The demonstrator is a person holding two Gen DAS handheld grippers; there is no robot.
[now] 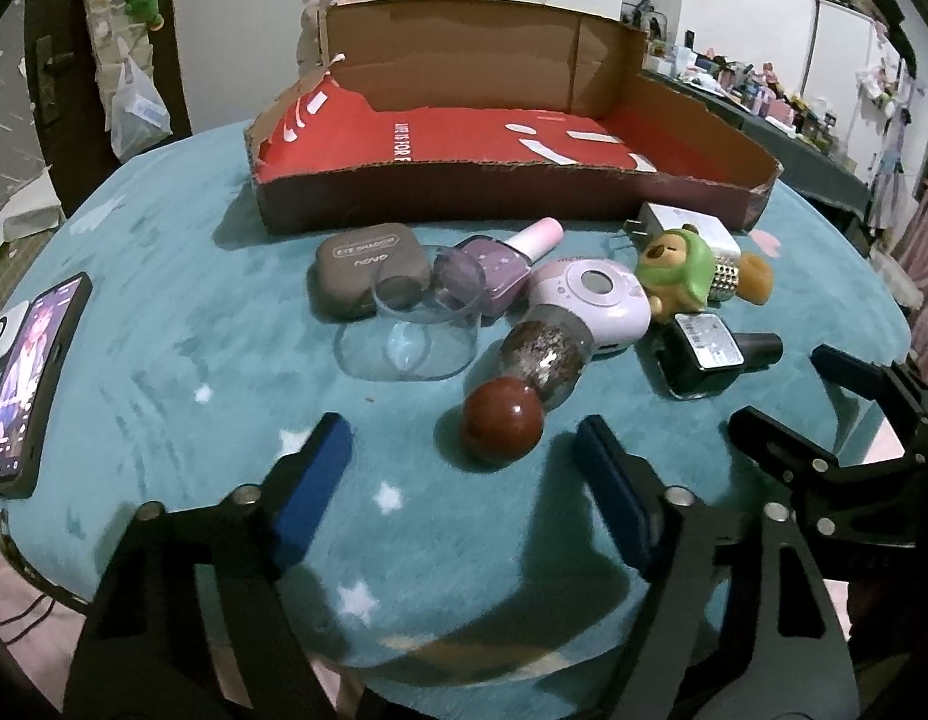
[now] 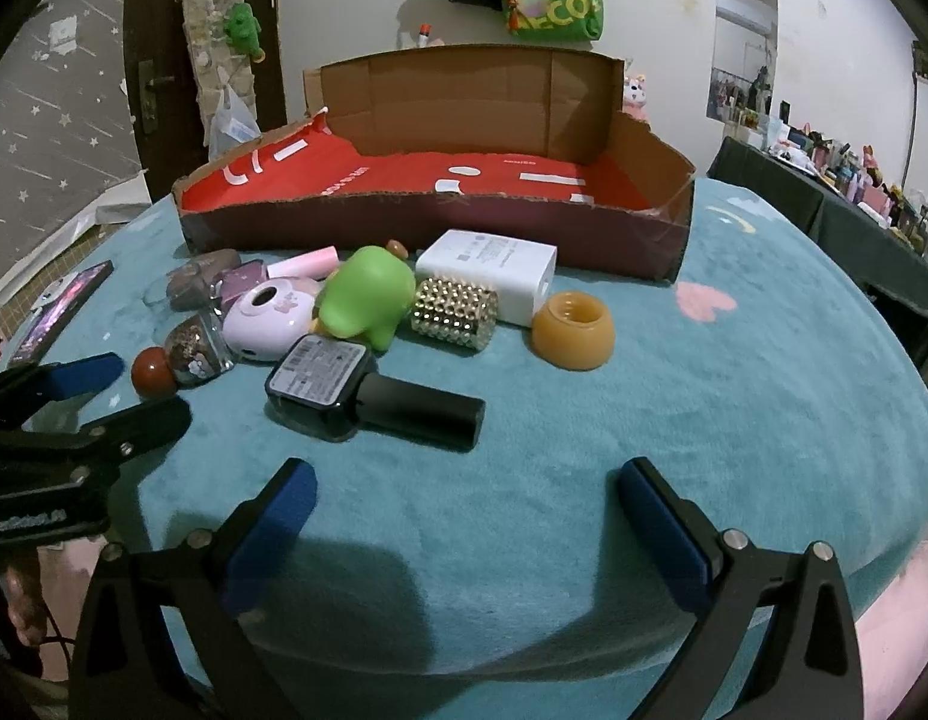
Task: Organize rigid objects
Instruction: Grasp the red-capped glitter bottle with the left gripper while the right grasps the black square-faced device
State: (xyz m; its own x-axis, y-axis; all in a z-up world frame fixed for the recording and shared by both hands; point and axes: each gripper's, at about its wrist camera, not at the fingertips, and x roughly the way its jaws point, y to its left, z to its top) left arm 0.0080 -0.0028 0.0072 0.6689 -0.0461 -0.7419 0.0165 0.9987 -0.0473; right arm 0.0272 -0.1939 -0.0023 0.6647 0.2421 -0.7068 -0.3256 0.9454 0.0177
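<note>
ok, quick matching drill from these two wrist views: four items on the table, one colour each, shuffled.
Items:
1. cardboard box lining
2. toy figure
3. charger block
4. small bowl

Colours:
A. white
B. amber
C. red
D. green

Pairs: 1-C, 2-D, 3-A, 4-B
</note>
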